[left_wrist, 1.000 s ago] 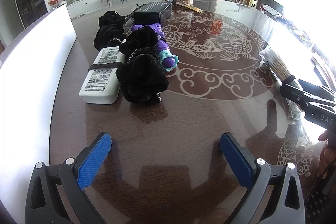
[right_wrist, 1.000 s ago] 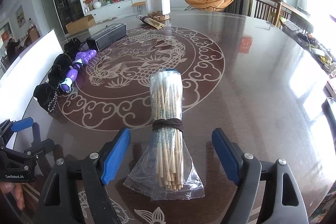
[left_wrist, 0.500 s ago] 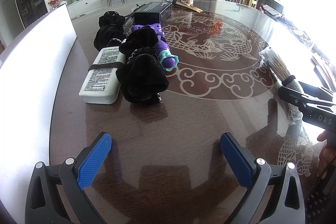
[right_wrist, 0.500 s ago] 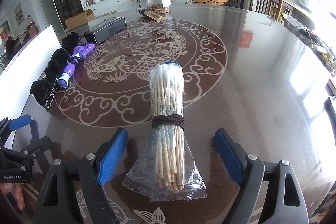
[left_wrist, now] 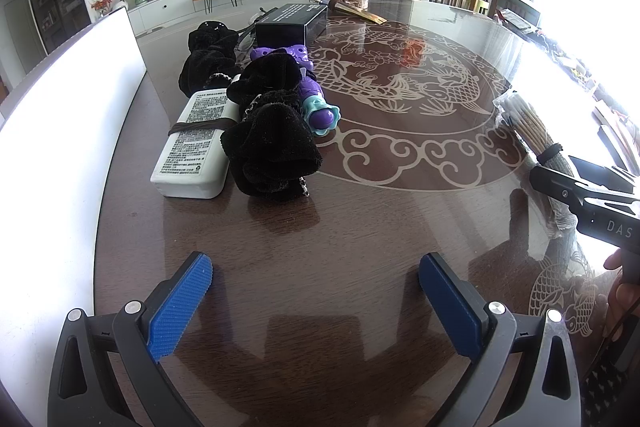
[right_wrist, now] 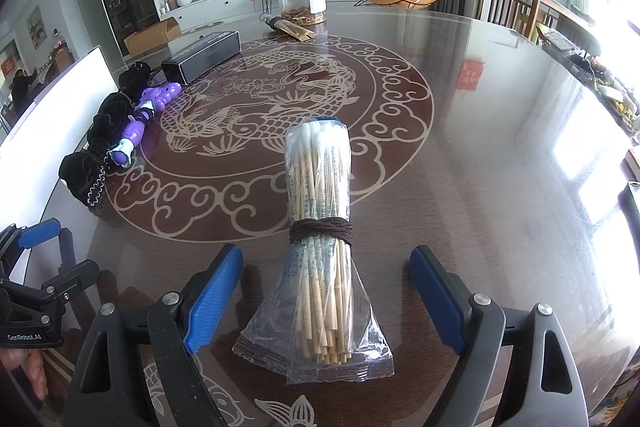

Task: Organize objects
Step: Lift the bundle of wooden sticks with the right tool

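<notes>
"Right wrist view first: what are the fingers doing?"

"The right gripper has its blue pads wide apart, a little wider than a second ago. Neither pad touches anything."

"And between them?"

"The bagged bundle of cotton swabs lies flat on the table. The open end of the bag points at the camera. Its brown tie sits just ahead of the fingertips, so the lower part lies inside the gap."

"So what does the widening mean?"

"I'd judge it as clearance for a grasp. The bundle is lined up but not yet gripped, so closing below the tie looks like the next step."

"The other hand?"

"From the left wrist view, the left gripper is also spread, over bare tabletop, with nothing between its fingers."

"Where would the bundle go?"

"Probably to the row further out: white block, black pouches, purple toy, black box. The bundle lies well apart from them."
</notes>
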Demonstrator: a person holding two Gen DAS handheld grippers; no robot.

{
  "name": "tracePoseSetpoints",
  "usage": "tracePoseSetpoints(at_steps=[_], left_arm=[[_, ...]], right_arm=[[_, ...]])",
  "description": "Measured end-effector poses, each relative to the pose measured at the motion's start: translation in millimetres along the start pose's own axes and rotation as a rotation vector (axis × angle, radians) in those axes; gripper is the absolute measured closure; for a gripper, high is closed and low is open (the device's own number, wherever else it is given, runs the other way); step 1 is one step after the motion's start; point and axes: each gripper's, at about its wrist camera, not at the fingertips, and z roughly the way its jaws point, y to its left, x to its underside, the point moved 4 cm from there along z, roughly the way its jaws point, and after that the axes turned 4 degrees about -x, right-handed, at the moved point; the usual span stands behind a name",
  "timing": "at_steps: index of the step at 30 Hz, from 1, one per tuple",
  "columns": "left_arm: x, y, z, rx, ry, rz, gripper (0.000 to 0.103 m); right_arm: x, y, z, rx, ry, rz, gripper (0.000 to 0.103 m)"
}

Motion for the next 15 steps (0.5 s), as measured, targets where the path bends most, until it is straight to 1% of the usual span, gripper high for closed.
tracePoseSetpoints(at_steps=[15], left_arm=[[-0.1, 0.3, 0.2, 0.0, 0.0, -0.001, 0.0]], right_arm=[[-0.1, 0.1, -0.3, 0.0, 0.001, 0.0, 0.016]])
